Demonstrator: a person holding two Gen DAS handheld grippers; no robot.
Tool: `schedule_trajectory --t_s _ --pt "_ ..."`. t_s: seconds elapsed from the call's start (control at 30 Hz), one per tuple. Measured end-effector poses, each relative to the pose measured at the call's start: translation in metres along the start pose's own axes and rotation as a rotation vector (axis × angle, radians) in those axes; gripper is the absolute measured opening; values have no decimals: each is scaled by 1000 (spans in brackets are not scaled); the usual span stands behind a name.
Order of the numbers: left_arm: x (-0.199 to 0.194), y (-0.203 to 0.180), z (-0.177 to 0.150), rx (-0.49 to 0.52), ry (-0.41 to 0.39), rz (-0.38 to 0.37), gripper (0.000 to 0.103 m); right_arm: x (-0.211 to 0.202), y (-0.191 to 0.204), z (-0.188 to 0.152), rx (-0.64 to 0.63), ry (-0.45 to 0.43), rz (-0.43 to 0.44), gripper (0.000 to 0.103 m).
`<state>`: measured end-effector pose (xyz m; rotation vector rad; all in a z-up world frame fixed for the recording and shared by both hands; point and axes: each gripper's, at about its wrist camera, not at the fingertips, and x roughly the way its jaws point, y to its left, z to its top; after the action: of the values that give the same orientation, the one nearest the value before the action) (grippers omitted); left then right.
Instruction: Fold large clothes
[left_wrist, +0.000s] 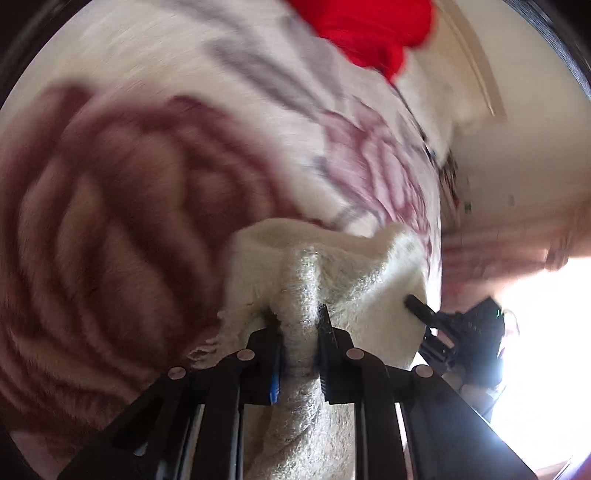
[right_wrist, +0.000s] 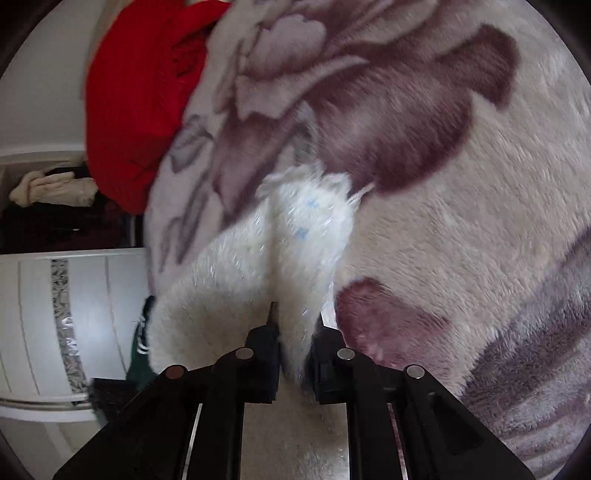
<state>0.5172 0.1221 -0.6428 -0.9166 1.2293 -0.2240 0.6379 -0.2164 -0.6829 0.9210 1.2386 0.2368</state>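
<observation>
The left gripper (left_wrist: 299, 317) is closed tight on a bunched ridge of the white fleecy garment (left_wrist: 332, 266), which passes between its two black fingers and runs back under the camera. Just to the right in that view, the right gripper (left_wrist: 417, 306) shows as a dark shape touching the same cloth's edge. In its own view, the right gripper (right_wrist: 293, 321) pinches a fold of the white fleecy garment (right_wrist: 295, 236), its fingers pressed in with cloth on either side; the frayed edge of the cloth stands up beyond the fingertips.

Behind the garment spreads a plush blanket (right_wrist: 461, 206) in cream with large maroon and grey flowers; it fills most of both views and serves as the surface. A red garment (right_wrist: 136, 99) lies at the blanket's far edge. Beyond it, the right wrist view shows a pale wardrobe door (right_wrist: 55, 314) with a glittery vertical strip, and an open shelf (right_wrist: 55, 206) holding crumpled beige and dark clothes. In the blurred left wrist view, cream walls (left_wrist: 517, 155) and a glaring bright window (left_wrist: 546, 332) appear at right.
</observation>
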Motion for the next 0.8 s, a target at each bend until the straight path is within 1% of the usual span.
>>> schedule_trajectory --t_s 0.03,0.07,0.13,0.17,0.2,0.23,0.27,0.3,0.33,0.37,0.4,0.43,0.5,0.53,0.57,0.6,0.63,0.67,0.7,0.73,0.8 --pt "3 13 2 -37 11 -5 14 1 4 3 -27 -3 -7 13" --pt "8 24 3 -60 25 -18 14 7 6 6 -48 8 -43 13" --pt "15 31 5 -78 53 -43 15 31 4 10 -63 84 -113 13" --pt "15 29 6 -81 64 -61 19 34 3 10 -68 100 -151 14" --pt "11 24 7 -87 82 -80 22 33 5 11 -72 107 -164 14" --pt "8 21 8 -89 100 -91 27 29 7 10 -75 111 -165 15" --pt "2 14 7 -77 119 -96 31 22 10 9 -78 118 -167 21" --pt "-6 6 5 -33 120 -89 32 16 12 7 -78 120 -165 25" --pt "-12 -1 2 12 118 -59 41 6 11 3 -76 116 -157 39" --pt "-19 -5 -2 55 113 -15 52 -4 7 -3 -74 113 -149 55" --pt "-25 -10 -11 106 110 27 54 -14 4 -9 -68 105 -135 59" --pt "-22 -12 -17 128 127 27 54 -21 -1 -15 -61 102 -127 60" --pt "-5 -12 -34 164 201 29 55 -34 -14 -33 -35 109 -118 60" --pt "3 -13 -40 186 209 39 55 -36 -22 -42 -20 112 -117 60" --pt "8 -14 -45 209 194 47 54 -40 -29 -50 -12 116 -115 60" --pt "9 -15 -49 199 152 31 48 -40 -36 -60 -1 129 -111 60" --pt "6 -12 -49 147 134 -38 16 -42 -43 -70 10 139 -105 60" --pt "1 -8 -48 82 127 -129 13 -40 -50 -78 29 147 -101 60" --pt "-8 -4 -49 37 99 -191 13 -39 -58 -86 58 154 -89 60" --pt "-14 1 -50 18 74 -190 13 -46 -66 -96 71 159 -73 60" --pt "-13 30 -53 -62 66 -139 13 -49 -79 -107 111 157 -48 60"
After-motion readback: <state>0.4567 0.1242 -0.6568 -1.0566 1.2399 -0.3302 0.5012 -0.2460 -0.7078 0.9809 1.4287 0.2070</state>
